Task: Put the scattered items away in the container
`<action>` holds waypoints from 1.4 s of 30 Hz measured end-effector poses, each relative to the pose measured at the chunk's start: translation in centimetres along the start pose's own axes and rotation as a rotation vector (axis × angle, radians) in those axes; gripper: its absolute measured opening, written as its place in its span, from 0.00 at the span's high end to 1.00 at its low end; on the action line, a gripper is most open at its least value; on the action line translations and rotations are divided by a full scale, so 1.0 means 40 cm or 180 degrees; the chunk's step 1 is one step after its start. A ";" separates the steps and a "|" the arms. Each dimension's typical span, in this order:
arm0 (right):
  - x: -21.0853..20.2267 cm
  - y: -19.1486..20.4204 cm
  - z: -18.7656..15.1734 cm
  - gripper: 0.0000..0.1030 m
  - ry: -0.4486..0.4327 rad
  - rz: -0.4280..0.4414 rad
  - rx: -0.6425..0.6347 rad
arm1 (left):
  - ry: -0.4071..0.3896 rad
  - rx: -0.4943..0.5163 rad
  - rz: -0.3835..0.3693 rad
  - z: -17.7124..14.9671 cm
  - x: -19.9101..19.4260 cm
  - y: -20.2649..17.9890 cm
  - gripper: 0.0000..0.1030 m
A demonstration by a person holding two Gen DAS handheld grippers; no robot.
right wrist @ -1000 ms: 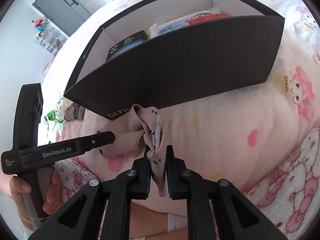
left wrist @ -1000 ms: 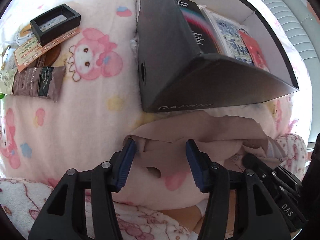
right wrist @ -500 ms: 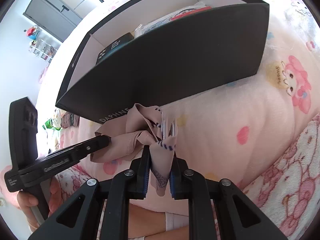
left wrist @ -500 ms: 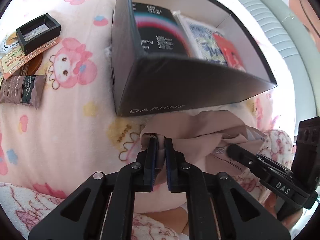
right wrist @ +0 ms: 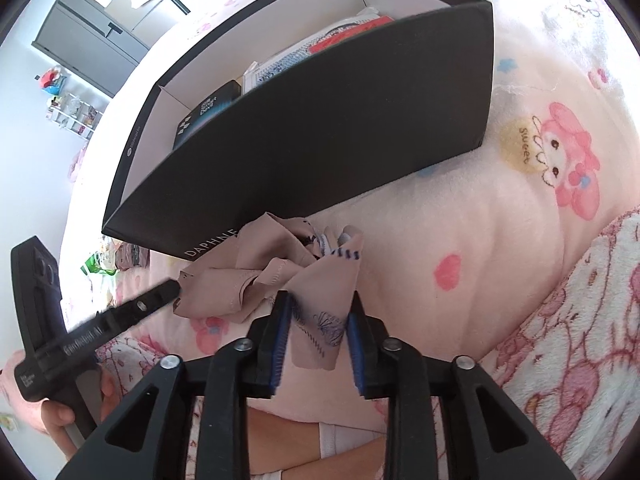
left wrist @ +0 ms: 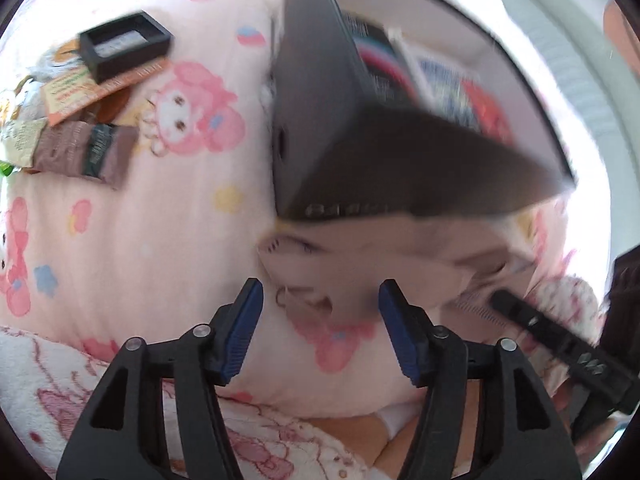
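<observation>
The cloth (right wrist: 280, 280), a pinkish-beige printed piece, lies crumpled on the blanket (right wrist: 500, 248) just in front of the box (right wrist: 320, 128), its far fold touching the box's near wall; it is not yet inside. The left gripper (left wrist: 320, 304) has just been opening and its jaws stand spread wide with the cloth's edge beneath them, unpinched. The right gripper (right wrist: 318, 316) has just been opening too; a flap of cloth hangs between its jaws, which stand slightly apart from it. Judgement: both have let go, probably to regrip the bundle more compactly. Packets (left wrist: 84, 152) remain scattered beyond.
</observation>
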State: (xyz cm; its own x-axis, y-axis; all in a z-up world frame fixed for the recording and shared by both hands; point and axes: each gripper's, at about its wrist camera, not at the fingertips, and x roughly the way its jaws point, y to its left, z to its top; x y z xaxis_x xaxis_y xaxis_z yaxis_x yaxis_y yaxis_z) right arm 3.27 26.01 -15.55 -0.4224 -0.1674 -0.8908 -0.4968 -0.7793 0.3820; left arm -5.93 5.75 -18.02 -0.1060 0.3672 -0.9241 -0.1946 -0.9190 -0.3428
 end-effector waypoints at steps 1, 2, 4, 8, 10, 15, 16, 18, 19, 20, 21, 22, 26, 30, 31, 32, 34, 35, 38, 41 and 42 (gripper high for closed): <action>0.009 -0.006 -0.001 0.61 0.0047 0.0005 -0.0001 | 0.0114 0.0048 0.0099 0.003 0.023 -0.010 0.40; 0.021 -0.007 -0.003 0.61 0.0106 0.0023 -0.0002 | 0.0167 0.0066 0.0176 0.009 0.039 -0.016 0.40; 0.041 -0.003 -0.008 0.61 0.0193 0.0090 -0.0016 | 0.0109 0.0029 0.0158 0.023 0.043 -0.017 0.43; 0.037 0.005 -0.011 0.66 0.0071 0.0232 -0.0082 | 0.0029 0.0023 -0.0020 0.028 0.030 -0.013 0.85; 0.019 0.012 -0.008 0.81 -0.0043 0.0262 -0.0131 | -0.0070 0.0107 -0.0023 0.019 0.012 -0.023 0.94; -0.016 0.032 0.001 0.87 -0.0168 0.0330 -0.0276 | -0.0278 0.0139 -0.0322 -0.003 -0.049 -0.031 0.96; -0.020 0.034 0.002 0.88 -0.0179 0.0357 -0.0298 | -0.0310 0.0126 -0.0367 -0.007 -0.062 -0.032 0.96; -0.022 0.054 0.001 0.89 -0.0203 0.0386 -0.0329 | -0.0383 0.0142 -0.0433 -0.017 -0.095 -0.037 0.96; -0.032 0.055 0.003 0.89 -0.0216 0.0414 -0.0341 | -0.0421 0.0164 -0.0465 -0.022 -0.114 -0.041 0.96; -0.053 0.038 0.008 0.90 -0.0229 0.0441 -0.0354 | -0.0457 0.0188 -0.0499 -0.026 -0.130 -0.044 0.96; -0.063 0.037 0.012 0.90 -0.0246 0.0460 -0.0357 | -0.0493 0.0223 -0.0517 -0.026 -0.146 -0.049 0.96; -0.082 0.032 0.015 0.90 -0.0267 0.0488 -0.0362 | -0.0534 0.0265 -0.0518 -0.029 -0.154 -0.067 0.96; -0.101 0.043 0.027 0.90 -0.0356 0.0514 -0.0400 | -0.0659 0.0394 -0.0438 -0.016 -0.195 -0.077 0.96; -0.070 0.006 0.035 0.90 -0.0152 0.0407 -0.0152 | -0.0517 0.0304 -0.0230 0.003 -0.151 -0.084 0.95; -0.050 -0.001 0.037 0.88 -0.0053 0.0341 -0.0081 | -0.0469 0.0242 -0.0215 -0.005 -0.152 -0.063 0.94; -0.031 -0.011 0.035 0.87 0.0043 0.0272 -0.0019 | -0.0439 0.0194 -0.0200 -0.010 -0.150 -0.047 0.94; 0.003 -0.028 0.029 0.78 0.0194 0.0151 0.0083 | -0.0384 0.0108 -0.0124 -0.002 -0.128 -0.028 0.76; 0.017 -0.033 0.028 0.75 0.0235 0.0100 0.0114 | -0.0369 0.0059 -0.0068 -0.001 -0.118 -0.016 0.65; 0.027 -0.033 0.034 0.72 0.0207 0.0015 0.0117 | -0.0285 -0.0099 -0.0095 0.016 -0.078 0.013 0.42; 0.007 -0.022 0.046 0.50 0.0024 -0.0101 0.0098 | -0.0211 -0.0123 -0.0101 0.024 -0.050 0.017 0.42; -0.002 -0.019 0.050 0.48 -0.0059 -0.0175 0.0081 | -0.0198 -0.0102 -0.0095 0.023 -0.042 0.014 0.42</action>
State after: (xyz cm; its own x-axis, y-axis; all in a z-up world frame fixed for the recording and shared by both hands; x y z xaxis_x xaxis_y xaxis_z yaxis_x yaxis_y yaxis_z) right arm 2.15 27.84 -15.29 -0.4076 -0.1134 -0.9061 -0.5386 -0.7714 0.3388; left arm -6.77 4.73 -16.50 -0.1613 0.4019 -0.9014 -0.1674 -0.9112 -0.3763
